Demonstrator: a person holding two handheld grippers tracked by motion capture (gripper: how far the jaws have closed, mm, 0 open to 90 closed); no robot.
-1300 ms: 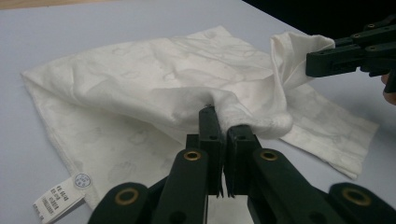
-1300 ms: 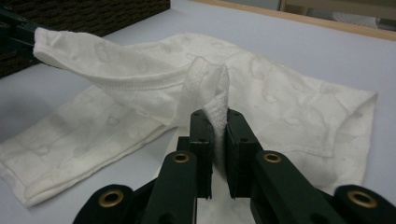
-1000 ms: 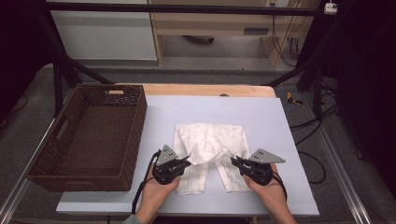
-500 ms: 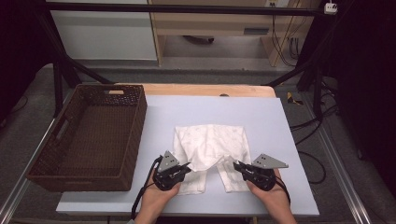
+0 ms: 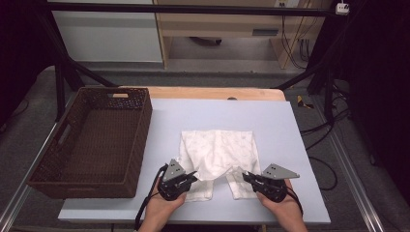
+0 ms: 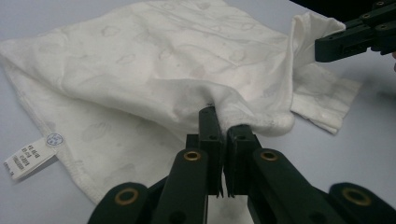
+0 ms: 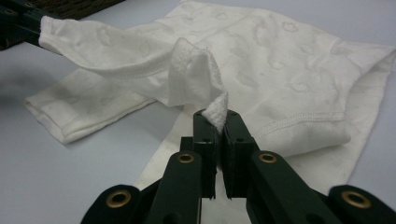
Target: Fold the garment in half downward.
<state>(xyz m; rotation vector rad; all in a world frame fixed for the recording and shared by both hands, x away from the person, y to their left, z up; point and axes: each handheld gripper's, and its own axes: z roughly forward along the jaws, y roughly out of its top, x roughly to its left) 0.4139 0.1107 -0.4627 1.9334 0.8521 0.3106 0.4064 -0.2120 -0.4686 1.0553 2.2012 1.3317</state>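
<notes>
Left tongs (image 5: 192,177) pinching white garment (image 5: 217,152), right tongs (image 5: 247,177) pinching its hem

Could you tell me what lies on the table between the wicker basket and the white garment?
Nothing: in the high view a bare strip of blue table separates the wicker basket from the white garment.

— Any writing to read here?
— A small white tag (image 6: 29,157) sewn to the hem of the white garment (image 6: 154,70) carries printed lines and a round blue mark, all too small to read.
</notes>
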